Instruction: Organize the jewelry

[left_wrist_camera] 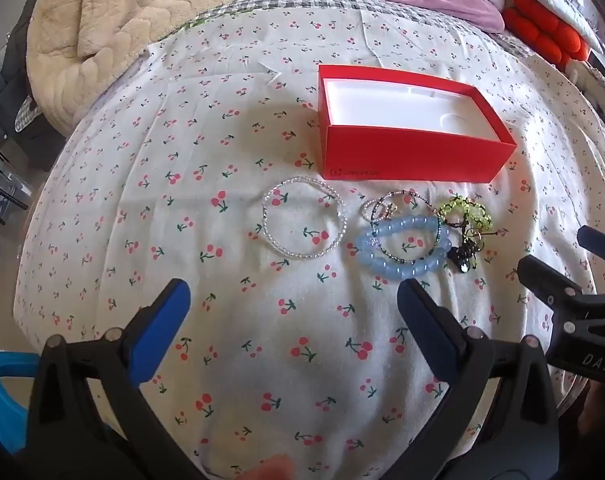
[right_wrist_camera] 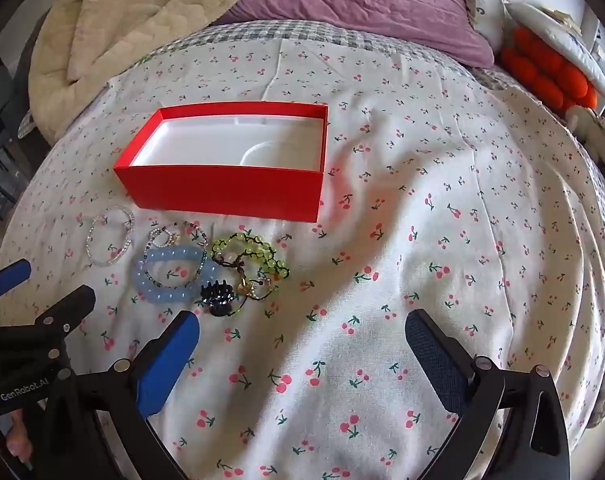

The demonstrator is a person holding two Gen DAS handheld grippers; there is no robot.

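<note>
An open red box [left_wrist_camera: 406,154] [right_wrist_camera: 222,190] with a white, empty inside stands on the cherry-print bedspread. In front of it lie a clear bead bracelet [left_wrist_camera: 304,218] [right_wrist_camera: 110,236], a pale blue bead bracelet [left_wrist_camera: 402,252] [right_wrist_camera: 170,276], a thin dark bead strand with small rings [left_wrist_camera: 386,208] [right_wrist_camera: 174,236], a yellow-green bead bracelet [left_wrist_camera: 466,212] [right_wrist_camera: 254,254] and a black hair claw [left_wrist_camera: 462,258] [right_wrist_camera: 218,300]. My left gripper [left_wrist_camera: 294,300] is open and empty, just short of the jewelry. My right gripper [right_wrist_camera: 302,332] is open and empty, to the right of the pile.
A beige quilted blanket [left_wrist_camera: 114,28] lies at the back left and a purple pillow [right_wrist_camera: 366,4] at the back. An orange plush thing [right_wrist_camera: 550,72] sits at the back right. The bedspread [right_wrist_camera: 442,240] drops off at the left edge.
</note>
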